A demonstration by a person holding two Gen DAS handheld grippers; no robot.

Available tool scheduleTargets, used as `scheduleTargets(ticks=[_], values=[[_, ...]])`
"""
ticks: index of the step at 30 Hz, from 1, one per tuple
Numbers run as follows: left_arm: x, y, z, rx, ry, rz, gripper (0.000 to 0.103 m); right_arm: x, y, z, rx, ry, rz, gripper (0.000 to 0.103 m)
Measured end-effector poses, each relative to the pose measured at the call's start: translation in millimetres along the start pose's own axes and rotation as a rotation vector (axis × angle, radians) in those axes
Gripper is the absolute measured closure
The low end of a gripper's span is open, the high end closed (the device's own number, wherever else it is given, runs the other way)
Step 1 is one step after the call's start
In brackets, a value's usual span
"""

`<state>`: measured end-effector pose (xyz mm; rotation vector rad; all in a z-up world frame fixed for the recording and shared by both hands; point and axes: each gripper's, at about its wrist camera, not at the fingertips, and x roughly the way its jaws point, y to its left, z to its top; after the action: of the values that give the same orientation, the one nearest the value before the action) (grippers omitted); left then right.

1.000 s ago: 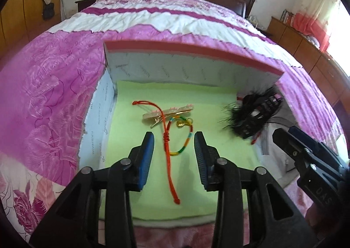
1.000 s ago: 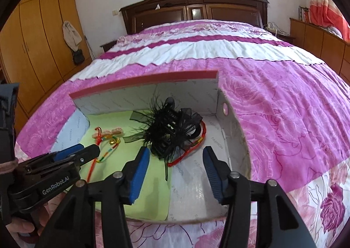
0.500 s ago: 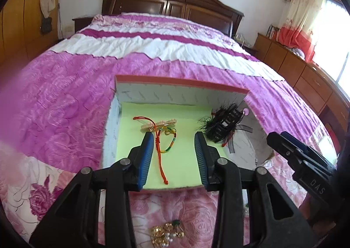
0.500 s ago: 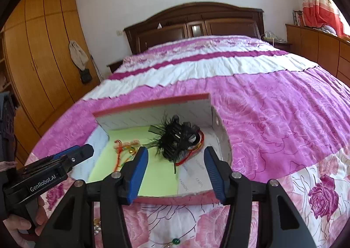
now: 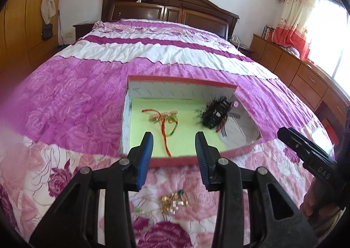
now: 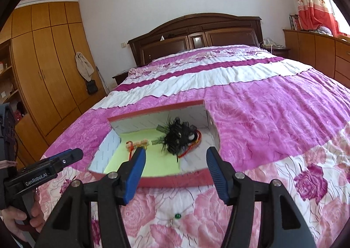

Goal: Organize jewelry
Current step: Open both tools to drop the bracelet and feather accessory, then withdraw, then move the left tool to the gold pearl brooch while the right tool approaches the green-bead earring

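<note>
Beads [image 5: 174,202] lay on the quilt [image 5: 65,103] outside the box's [image 5: 175,161] near edge; both grippers (left [image 5: 174,159], right [image 6: 175,171]) gaped empty. Best descend straight, pinching the cluster whole.

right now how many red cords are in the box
2: a thin red string bracelet on the green liner at left, and a red cord loop under the black feathered hair clip at right. More may be hidden.
</note>
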<state>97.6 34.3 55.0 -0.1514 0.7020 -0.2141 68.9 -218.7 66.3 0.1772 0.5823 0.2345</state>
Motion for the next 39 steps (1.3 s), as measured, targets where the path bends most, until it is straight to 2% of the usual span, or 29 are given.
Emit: scheduleTargets(ticks=[11, 17, 29, 39], values=[[-8, 6, -35, 0.014, 0.094, 0.011, 0.071, -8, -5, -31, -0.006, 0.083, -0.004, 0.042], [0, 9, -57, 0.016, 0.159, 0.01, 0.071, -4, -8, -45, -0.003, 0.131, -0.013, 0.042], [24, -2, -77, 0.071, 0.239, -0.009, 0.073, 16, -15, -63, 0.034, 0.246, -0.006, 0.042], [39, -3, -86, 0.081, 0.277, -0.009, 0.095, 23, -17, -68, 0.045, 0.277, 0.002, 0.042]])
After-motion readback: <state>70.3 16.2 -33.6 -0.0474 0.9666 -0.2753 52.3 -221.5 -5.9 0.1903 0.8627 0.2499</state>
